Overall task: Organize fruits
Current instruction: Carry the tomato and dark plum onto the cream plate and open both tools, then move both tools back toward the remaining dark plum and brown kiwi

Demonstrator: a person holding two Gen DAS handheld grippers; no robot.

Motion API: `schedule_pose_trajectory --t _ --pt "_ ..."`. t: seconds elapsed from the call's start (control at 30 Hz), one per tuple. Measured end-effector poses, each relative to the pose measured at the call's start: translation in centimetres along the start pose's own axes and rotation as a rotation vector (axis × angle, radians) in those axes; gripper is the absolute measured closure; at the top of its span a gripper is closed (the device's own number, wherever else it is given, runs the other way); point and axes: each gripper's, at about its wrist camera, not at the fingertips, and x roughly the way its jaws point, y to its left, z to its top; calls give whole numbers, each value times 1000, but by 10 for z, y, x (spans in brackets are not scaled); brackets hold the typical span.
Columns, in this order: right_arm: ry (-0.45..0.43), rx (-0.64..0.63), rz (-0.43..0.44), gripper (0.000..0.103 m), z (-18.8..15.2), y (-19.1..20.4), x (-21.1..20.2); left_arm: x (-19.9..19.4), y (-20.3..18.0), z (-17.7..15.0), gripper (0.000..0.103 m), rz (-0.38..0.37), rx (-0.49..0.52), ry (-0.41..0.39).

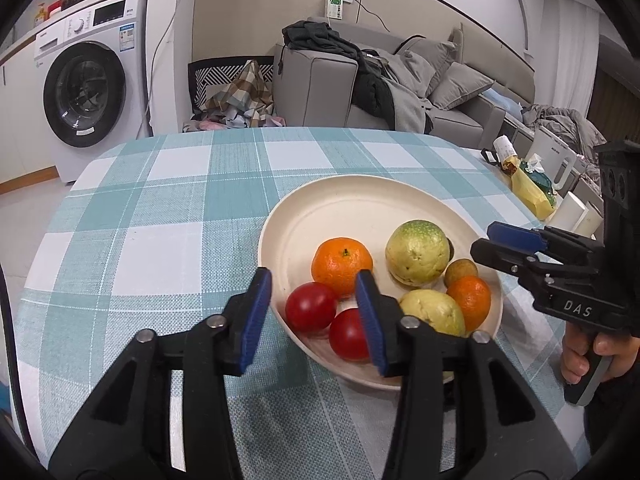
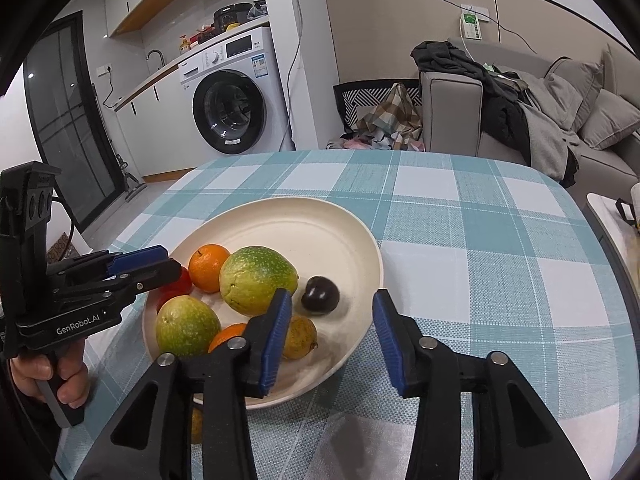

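"DAS" was read in pale capitals on the black body of the right gripper (image 1: 516, 242). "GenRobot.AI" was read in white on the side of the left gripper (image 2: 142, 266). Labels on the washing machine (image 2: 230, 92) were too small to be read.

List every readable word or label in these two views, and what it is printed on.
"DAS": body of the right gripper.
"GenRobot.AI": body of the left gripper.
Washing machine panel and stickers: too small to read.
Wall label: blurred.
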Motion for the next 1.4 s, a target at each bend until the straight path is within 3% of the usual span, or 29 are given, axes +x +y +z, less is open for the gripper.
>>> schedule_pose_trajectory --t 0.13,0.27,0.37,0.5,1.0,1.4 --pt "5 -10 -15 49 -2 0 -1 -11 -1 -2 32 10 -3 -19" --pt "-8 -6 -6 25 -3 0 -6 -23 -2 -8 22 15 -5 -35" --pt "-18 -15 -5 15 -5 2 -11 -31 -6 -11 18 37 7 -44" --pt "-18 -29 -11 1 -9 8 -19 -45 -7 -18 1 48 -4 -55" --pt "-10 -24 -5 0 -33 29 -54 -96 -37 -53 1 76 56 -65" --pt "35 -6 -21 0 -52 32 -55 -92 -46 -71 1 59 58 -22"
